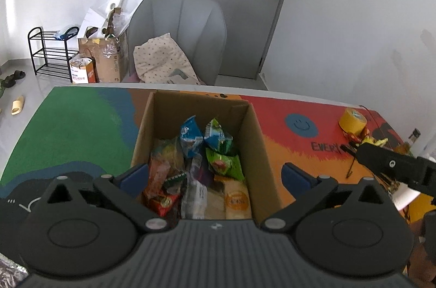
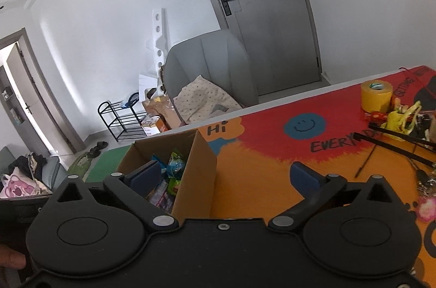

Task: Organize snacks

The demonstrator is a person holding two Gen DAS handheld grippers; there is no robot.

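Colourful table mat [image 1: 81, 124] carries an open cardboard box [image 1: 253, 141] already stuffed with snack packets [image 1: 218, 165]. Far right, a few wrappers [image 2: 400, 119] remain beside the yellow tape roll [image 2: 376, 96]. Left gripper [image 1: 215, 176] and right gripper [image 2: 231, 176] are both spread, empty.

Your left gripper's body hides the near wall of the cardboard box [image 1: 256, 141], and the lowest snack packets [image 1: 190, 195] run under it. From your right wrist, the box wall covers most packets. The clutter [image 2: 408, 121] at the tabletop's right edge is cut off and too tangled to identify.
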